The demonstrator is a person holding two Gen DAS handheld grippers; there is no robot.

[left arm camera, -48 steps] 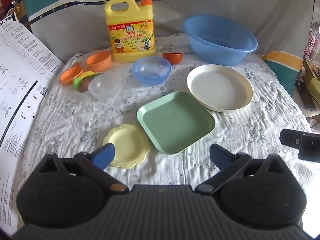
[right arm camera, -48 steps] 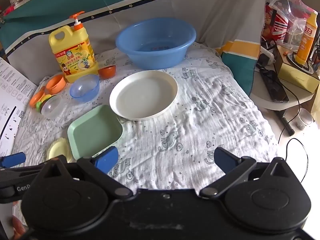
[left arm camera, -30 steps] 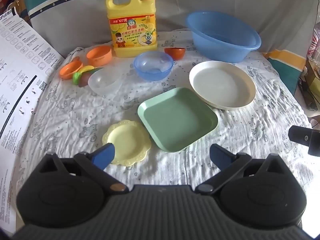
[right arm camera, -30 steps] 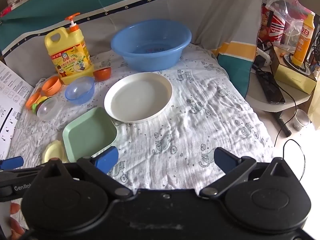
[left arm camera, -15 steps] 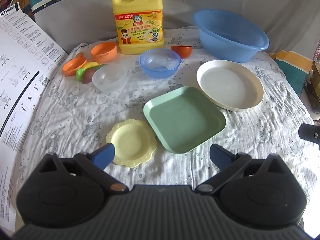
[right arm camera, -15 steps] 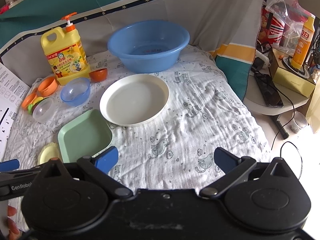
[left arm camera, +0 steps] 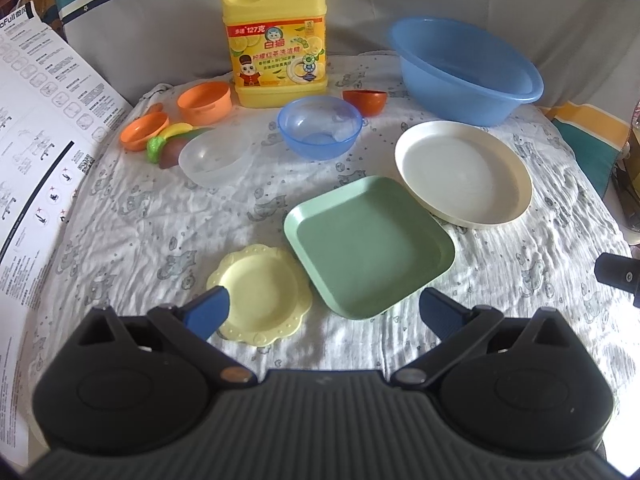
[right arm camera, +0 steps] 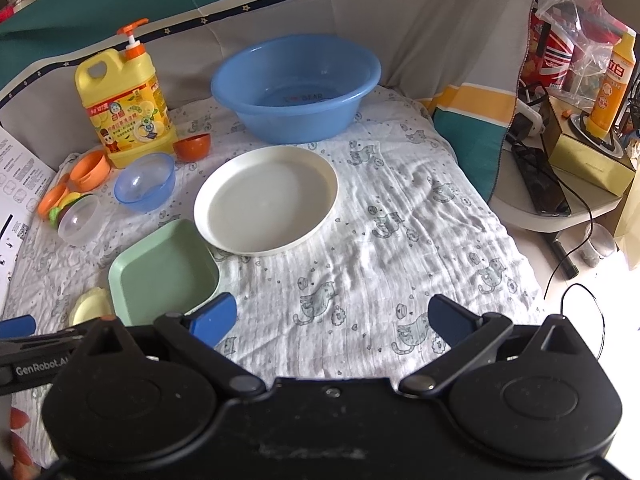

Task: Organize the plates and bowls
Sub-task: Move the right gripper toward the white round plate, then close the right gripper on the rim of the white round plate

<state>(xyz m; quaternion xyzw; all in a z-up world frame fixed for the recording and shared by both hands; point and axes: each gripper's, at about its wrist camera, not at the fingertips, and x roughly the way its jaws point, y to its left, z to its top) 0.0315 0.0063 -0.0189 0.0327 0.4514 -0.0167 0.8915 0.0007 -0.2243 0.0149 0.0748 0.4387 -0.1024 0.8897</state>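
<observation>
On the printed cloth lie a small yellow scalloped plate (left arm camera: 262,294), a green square plate (left arm camera: 368,246) and a round white plate (left arm camera: 464,174). Behind them stand a blue bowl (left arm camera: 320,126), a clear bowl (left arm camera: 214,158), a small red-orange bowl (left arm camera: 365,101) and orange cups (left arm camera: 205,103). My left gripper (left arm camera: 324,312) is open and empty, just short of the yellow plate and green plate. My right gripper (right arm camera: 334,318) is open and empty over bare cloth, right of the green plate (right arm camera: 164,270) and in front of the white plate (right arm camera: 266,200).
A large blue basin (left arm camera: 466,68) and a yellow detergent jug (left arm camera: 276,36) stand at the back. Toy food (left arm camera: 168,142) lies by the cups. A printed sheet (left arm camera: 36,128) lines the left side. A side table with a phone and boxes (right arm camera: 560,176) stands right of the cloth.
Both views have shifted slightly: the left gripper has eased forward toward the plates, and the right gripper has drifted a little rightward. Nothing on the cloth has moved.
</observation>
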